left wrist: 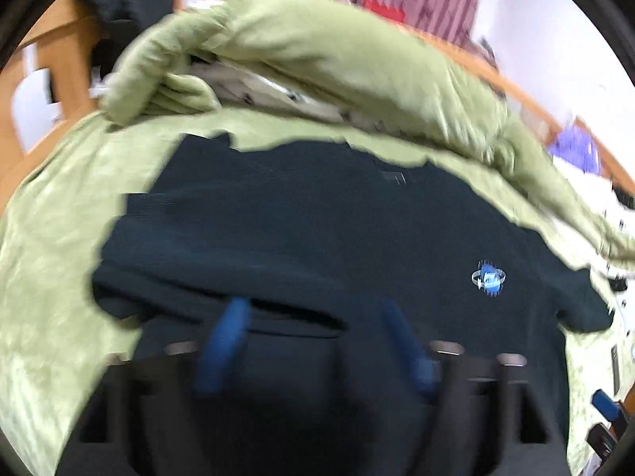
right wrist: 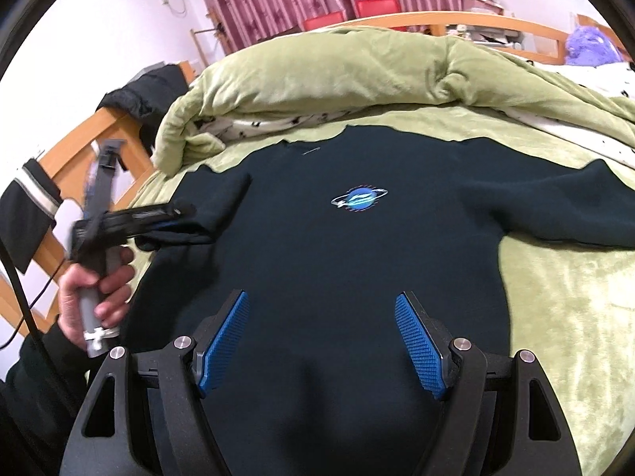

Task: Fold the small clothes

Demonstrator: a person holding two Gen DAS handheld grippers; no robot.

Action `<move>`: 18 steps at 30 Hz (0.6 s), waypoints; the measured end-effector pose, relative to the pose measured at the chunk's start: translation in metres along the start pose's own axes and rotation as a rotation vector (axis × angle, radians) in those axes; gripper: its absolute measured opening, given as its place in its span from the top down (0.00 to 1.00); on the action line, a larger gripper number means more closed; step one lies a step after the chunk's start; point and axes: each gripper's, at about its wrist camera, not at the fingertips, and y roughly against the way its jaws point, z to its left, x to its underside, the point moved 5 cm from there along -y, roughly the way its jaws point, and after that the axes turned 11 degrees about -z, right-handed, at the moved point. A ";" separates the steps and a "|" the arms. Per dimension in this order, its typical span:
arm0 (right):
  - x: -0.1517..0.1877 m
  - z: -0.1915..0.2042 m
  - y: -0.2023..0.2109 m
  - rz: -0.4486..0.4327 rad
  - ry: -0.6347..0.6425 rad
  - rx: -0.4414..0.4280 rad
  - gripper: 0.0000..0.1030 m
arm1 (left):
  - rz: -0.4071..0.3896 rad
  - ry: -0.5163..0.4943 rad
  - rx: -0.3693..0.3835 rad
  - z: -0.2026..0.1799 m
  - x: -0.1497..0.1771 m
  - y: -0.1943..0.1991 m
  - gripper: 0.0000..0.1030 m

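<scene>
A dark navy sweatshirt (right wrist: 317,246) with a small blue planet logo (right wrist: 359,199) is lying spread front-up on a green bedspread (right wrist: 563,317) on the bed, just below a rolled green quilt (right wrist: 317,75). The right claw (right wrist: 322,343) is hovering over the lower body of the garment, its blue pads (right wrist: 224,341) standing wide apart and gripping nothing. The left claw (right wrist: 174,214), seen from the right wrist view, is sitting at the folded-in sleeve (right wrist: 214,206); blur is hiding whether it is pinching the cloth. In the left wrist view its fingers (left wrist: 224,341) are smeared.
</scene>
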 end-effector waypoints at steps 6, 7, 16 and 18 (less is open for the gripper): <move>0.005 0.037 -0.002 -0.014 0.105 0.010 0.27 | -0.042 0.073 -0.080 0.065 0.011 0.051 0.22; 0.007 0.043 -0.002 -0.018 0.116 0.008 0.28 | -0.048 0.076 -0.107 0.075 0.015 0.054 0.22; 0.007 0.110 -0.036 0.000 0.186 -0.072 0.57 | -0.064 0.108 -0.174 0.157 0.043 0.068 0.22; -0.005 0.133 -0.052 -0.006 0.202 -0.130 0.54 | -0.043 0.137 -0.135 0.166 0.049 0.059 0.22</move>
